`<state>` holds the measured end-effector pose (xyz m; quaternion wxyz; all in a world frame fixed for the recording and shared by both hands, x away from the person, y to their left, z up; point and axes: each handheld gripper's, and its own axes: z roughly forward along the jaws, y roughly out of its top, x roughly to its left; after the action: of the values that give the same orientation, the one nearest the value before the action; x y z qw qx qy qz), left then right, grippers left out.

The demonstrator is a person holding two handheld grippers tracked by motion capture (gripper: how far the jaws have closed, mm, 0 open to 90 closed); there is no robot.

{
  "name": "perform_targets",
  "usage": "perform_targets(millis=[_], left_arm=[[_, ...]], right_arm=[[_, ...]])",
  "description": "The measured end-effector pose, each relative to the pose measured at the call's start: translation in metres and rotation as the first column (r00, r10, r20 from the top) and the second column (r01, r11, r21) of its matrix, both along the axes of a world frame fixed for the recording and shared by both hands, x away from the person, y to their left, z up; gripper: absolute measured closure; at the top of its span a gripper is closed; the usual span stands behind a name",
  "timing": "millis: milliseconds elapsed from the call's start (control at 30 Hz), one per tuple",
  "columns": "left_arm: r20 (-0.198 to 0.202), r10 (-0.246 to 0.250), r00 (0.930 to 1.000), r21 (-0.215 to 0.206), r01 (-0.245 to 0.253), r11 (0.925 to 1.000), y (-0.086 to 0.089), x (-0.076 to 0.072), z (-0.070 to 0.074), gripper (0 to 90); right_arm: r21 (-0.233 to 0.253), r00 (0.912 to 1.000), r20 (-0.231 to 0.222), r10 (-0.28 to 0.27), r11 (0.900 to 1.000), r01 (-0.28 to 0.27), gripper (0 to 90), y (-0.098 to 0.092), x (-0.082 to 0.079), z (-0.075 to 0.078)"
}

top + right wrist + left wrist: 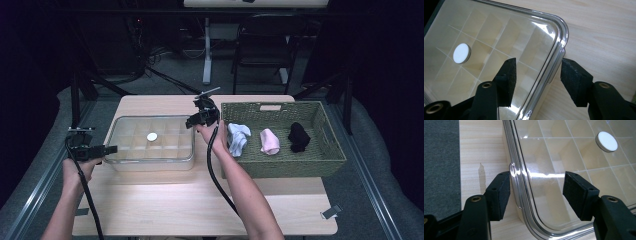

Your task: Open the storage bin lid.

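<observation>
A clear plastic box (150, 145) with a grid of compartments stands on the wooden table (165, 205). Its clear lid (554, 150) carries a round white knob (151, 136). My left gripper (110, 149) is at the box's left end. It stands open there (537, 186), with the lid's rim and small side tab (514, 172) between its pads, untouched by the right pad. At the box's far right corner my right gripper (191, 122) is also open (537, 75), straddling the lid's rim (557, 50) near the rounded corner. The knob (461, 53) lies beyond its left pad.
A green woven basket (330, 155) sits right of the box and holds a white sock (238, 138), a pink sock (270, 141) and a black sock (298, 136). A black chair (262, 45) and a table leg stand beyond the far edge. Cables trail over the front of the table.
</observation>
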<state>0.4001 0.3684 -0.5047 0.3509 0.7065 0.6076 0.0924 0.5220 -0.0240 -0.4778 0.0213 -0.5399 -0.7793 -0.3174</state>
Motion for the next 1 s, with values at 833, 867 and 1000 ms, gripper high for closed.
perform_targets(millis=[833,867,1000], left_arm=[[-0.014,-0.008,0.9999,-0.041,0.007,0.9992,0.003,0.001,-0.003,38.8],[-0.014,-0.008,0.9999,-0.041,0.007,0.9992,0.003,0.001,-0.003,38.8],[-0.019,0.006,0.9998,-0.068,-0.007,0.9977,0.003,0.001,-0.004,39.1]], right_arm=[[-0.026,0.9970,-0.062,-0.046,0.999,0.044,52.8,0.009,0.010,-0.015],[-0.023,0.9968,-0.062,-0.050,0.999,0.049,53.5,0.008,0.010,-0.015],[-0.013,0.9949,-0.074,-0.068,0.998,0.067,55.6,0.007,0.010,-0.015]])
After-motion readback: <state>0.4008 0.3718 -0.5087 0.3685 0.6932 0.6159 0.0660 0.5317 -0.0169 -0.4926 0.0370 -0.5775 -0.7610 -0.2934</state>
